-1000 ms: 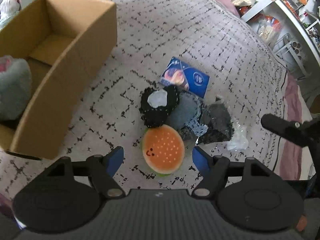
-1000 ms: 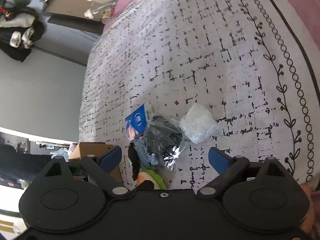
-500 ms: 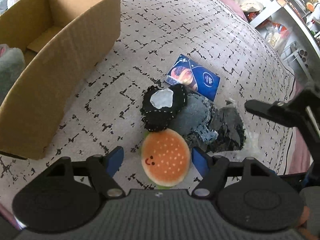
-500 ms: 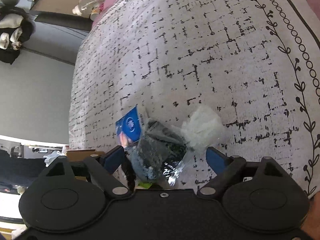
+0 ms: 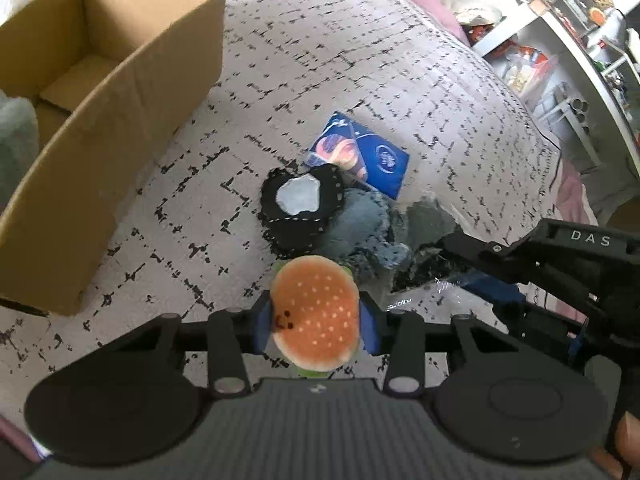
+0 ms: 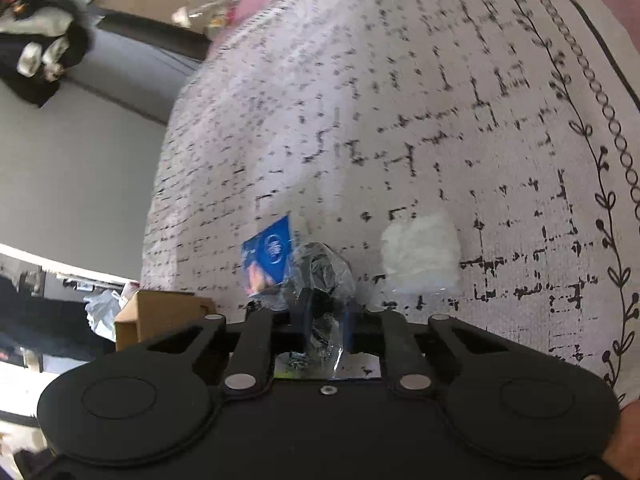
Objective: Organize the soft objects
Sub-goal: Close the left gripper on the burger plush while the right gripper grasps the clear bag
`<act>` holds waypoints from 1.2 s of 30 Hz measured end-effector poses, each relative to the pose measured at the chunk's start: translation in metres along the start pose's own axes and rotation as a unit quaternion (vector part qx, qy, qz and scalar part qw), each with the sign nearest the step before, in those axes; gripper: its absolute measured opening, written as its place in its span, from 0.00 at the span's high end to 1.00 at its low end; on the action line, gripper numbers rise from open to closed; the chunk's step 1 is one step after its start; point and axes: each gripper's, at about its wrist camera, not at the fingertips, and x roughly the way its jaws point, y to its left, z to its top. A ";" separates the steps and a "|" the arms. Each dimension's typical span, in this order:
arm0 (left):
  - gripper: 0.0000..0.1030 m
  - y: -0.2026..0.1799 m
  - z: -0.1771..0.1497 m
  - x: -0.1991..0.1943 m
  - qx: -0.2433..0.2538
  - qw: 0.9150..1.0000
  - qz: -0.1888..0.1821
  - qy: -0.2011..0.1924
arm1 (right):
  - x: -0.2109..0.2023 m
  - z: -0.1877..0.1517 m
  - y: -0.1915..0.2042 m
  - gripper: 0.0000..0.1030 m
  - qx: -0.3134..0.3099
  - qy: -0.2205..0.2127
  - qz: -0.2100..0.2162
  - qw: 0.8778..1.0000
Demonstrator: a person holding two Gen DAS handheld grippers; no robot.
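Observation:
My left gripper point(image 5: 316, 320) is shut on an orange burger plush point(image 5: 314, 314) lying on the patterned bedspread. Behind it lie a black stitched pouch point(image 5: 302, 210), a blue-grey denim bundle point(image 5: 360, 232) and a blue packet point(image 5: 360, 156). My right gripper point(image 6: 326, 320) is shut on a clear plastic bag of dark fabric point(image 6: 322, 276); in the left wrist view that gripper point(image 5: 480, 268) reaches in from the right onto the dark bag point(image 5: 424, 236). A white cotton-like bag point(image 6: 420, 252) lies just right of it.
An open cardboard box point(image 5: 120, 92) stands on the bed at the left, with a grey plush point(image 5: 14, 140) at its near end; it also shows in the right wrist view point(image 6: 160, 312). White shelves point(image 5: 580, 60) stand past the bed's right edge.
Both grippers have moved in and closed: the left onto the burger plush, the right onto the clear bag of dark fabric. Both were open before.

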 end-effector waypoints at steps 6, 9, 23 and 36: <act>0.59 -0.008 0.004 -0.021 0.028 1.000 -0.003 -0.013 | -0.023 -0.007 0.000 0.89 -0.001 -0.020 0.006 1.000; 0.59 -0.009 0.005 -0.032 0.038 0.999 -0.010 -0.015 | -0.033 -0.009 -0.003 0.89 0.002 -0.030 0.003 1.000; 0.59 -0.009 0.013 -0.073 0.058 0.997 -0.031 -0.034 | -0.073 -0.017 0.002 0.89 -0.024 -0.077 0.005 0.997; 0.59 0.003 0.025 -0.107 0.081 0.994 -0.043 -0.060 | -0.097 -0.039 0.030 0.89 -0.083 -0.111 -0.007 0.990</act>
